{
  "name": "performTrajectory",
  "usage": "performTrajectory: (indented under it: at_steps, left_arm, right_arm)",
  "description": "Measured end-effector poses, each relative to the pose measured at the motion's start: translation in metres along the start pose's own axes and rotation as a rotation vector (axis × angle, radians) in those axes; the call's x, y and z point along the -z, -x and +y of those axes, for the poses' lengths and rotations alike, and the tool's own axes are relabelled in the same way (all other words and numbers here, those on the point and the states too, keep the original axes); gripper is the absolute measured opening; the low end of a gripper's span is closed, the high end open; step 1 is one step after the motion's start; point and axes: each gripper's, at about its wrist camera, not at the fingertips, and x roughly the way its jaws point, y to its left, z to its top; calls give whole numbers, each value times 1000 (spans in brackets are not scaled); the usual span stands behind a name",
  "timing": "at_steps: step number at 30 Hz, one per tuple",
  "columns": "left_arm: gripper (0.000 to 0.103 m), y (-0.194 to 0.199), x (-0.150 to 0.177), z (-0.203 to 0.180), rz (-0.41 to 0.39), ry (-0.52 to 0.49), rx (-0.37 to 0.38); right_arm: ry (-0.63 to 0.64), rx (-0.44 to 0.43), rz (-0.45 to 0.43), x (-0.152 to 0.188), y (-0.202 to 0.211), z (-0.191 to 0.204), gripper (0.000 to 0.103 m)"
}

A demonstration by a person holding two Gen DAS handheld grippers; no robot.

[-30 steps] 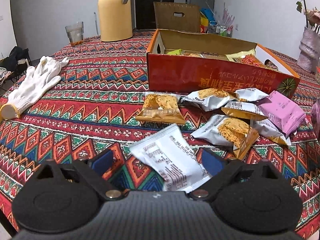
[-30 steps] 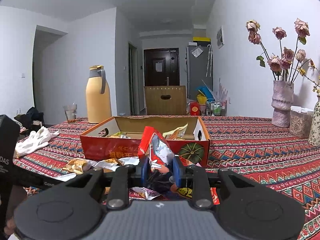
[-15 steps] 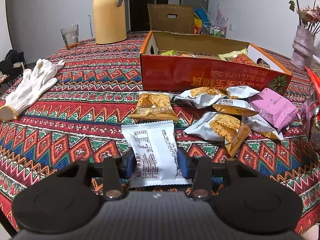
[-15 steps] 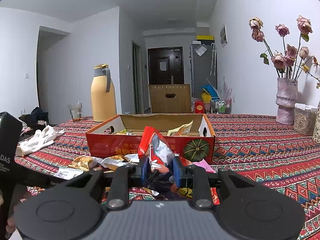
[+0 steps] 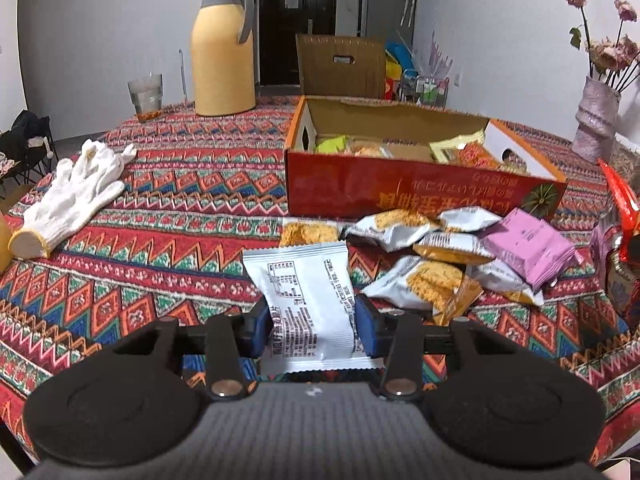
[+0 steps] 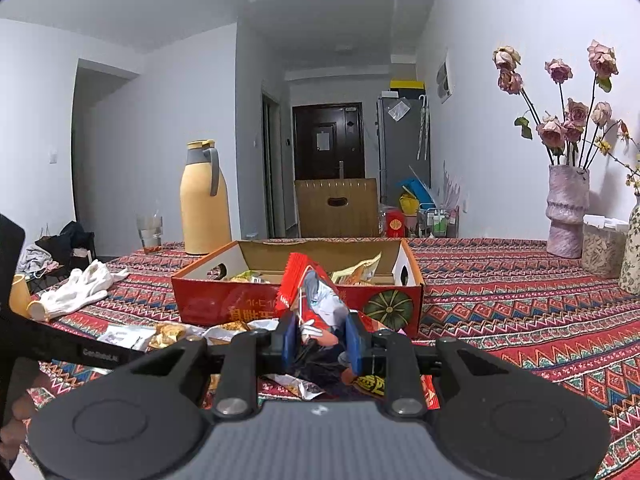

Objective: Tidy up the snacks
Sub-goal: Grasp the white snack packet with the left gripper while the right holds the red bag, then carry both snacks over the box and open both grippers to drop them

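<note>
My left gripper (image 5: 313, 330) is shut on a white snack packet (image 5: 308, 300) with printed text, lifted a little above the patterned tablecloth (image 5: 168, 208). Ahead of it stands the open red cardboard box (image 5: 400, 188) with several snacks inside. A loose pile of snack packets (image 5: 424, 256), white, orange and pink, lies in front of the box. My right gripper (image 6: 322, 338) is shut on a red snack bag (image 6: 316, 300), held upright before the same red box (image 6: 296, 304). That red bag (image 5: 620, 240) also shows at the right edge of the left wrist view.
A white glove (image 5: 72, 196) lies at the left of the table. A yellow thermos jug (image 5: 222, 52) and a glass (image 5: 146, 94) stand at the far side. A vase of dried roses (image 6: 566, 208) and a jar (image 6: 602, 246) stand at the right. A hand (image 6: 14, 424) holds the other gripper at left.
My left gripper closed on the white packet and lifted it off the cloth, toward the box. The right gripper kept still with the red bag.
</note>
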Motion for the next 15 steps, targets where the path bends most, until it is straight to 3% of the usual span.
performTrajectory:
  at_steps: [15]
  left_arm:
    - [44, 15, -44, -10, -122, -12, 40]
  right_arm:
    - [5, -2, -54, -29, -25, 0, 25]
